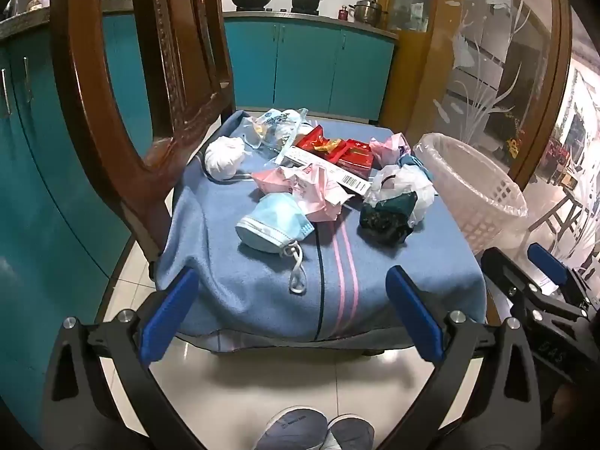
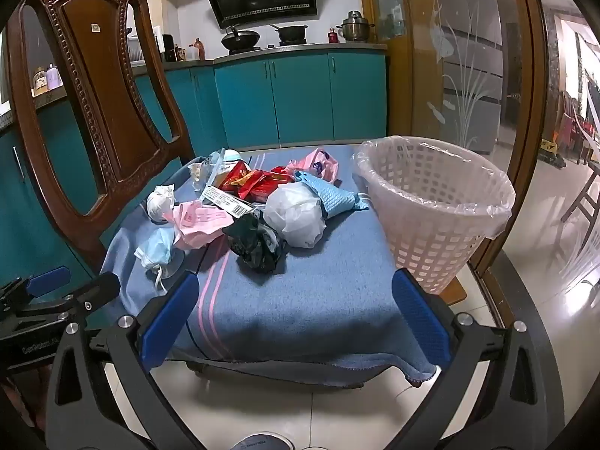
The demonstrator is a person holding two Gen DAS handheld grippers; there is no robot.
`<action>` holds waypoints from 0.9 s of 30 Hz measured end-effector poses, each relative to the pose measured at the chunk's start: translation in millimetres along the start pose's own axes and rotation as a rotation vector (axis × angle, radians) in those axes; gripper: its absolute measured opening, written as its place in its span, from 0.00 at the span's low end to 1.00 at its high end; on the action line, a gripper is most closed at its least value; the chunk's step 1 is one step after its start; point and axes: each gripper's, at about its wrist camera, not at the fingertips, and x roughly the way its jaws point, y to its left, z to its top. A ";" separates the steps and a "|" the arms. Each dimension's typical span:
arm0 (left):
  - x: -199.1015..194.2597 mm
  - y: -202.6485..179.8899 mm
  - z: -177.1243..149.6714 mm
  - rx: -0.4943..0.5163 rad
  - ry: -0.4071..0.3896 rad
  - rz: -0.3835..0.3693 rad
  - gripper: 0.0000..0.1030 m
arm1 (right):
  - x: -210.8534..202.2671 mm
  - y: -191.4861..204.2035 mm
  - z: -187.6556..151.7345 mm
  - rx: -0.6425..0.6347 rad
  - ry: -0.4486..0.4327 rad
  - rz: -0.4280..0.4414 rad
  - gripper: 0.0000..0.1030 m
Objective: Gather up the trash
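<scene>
I held the left gripper (image 1: pixel 296 315) and right gripper (image 2: pixel 296 315) with fingers spread wide and nothing between them, both short of the trash on the blue blanket (image 2: pixel 300 300). Beyond my fingertips I counted one blue face mask (image 1: pixel 272 227), one white wad (image 1: pixel 224 157), one pink crumpled paper (image 1: pixel 307 191), one black bag (image 2: pixel 253 243), one white bag (image 2: pixel 294 213) and a cluster of red wrappers (image 2: pixel 258 182) whose number I could not tell. One lined basket (image 2: pixel 435 202) stood just past my right gripper's right finger, beside the heap.
</scene>
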 end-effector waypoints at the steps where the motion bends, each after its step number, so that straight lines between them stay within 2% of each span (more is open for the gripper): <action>1: 0.7 -1.2 0.3 0.008 0.002 0.002 0.97 | -0.1 0.1 0.1 -0.002 -0.002 0.002 0.98; 5: -2.7 -1.0 -5.6 0.019 -0.030 0.016 0.97 | -0.8 -0.1 0.2 0.002 -0.011 0.005 0.98; 27: 4.4 -5.5 -5.6 0.048 -0.011 0.027 0.97 | 0.1 -3.0 -0.3 0.011 -0.008 0.008 0.98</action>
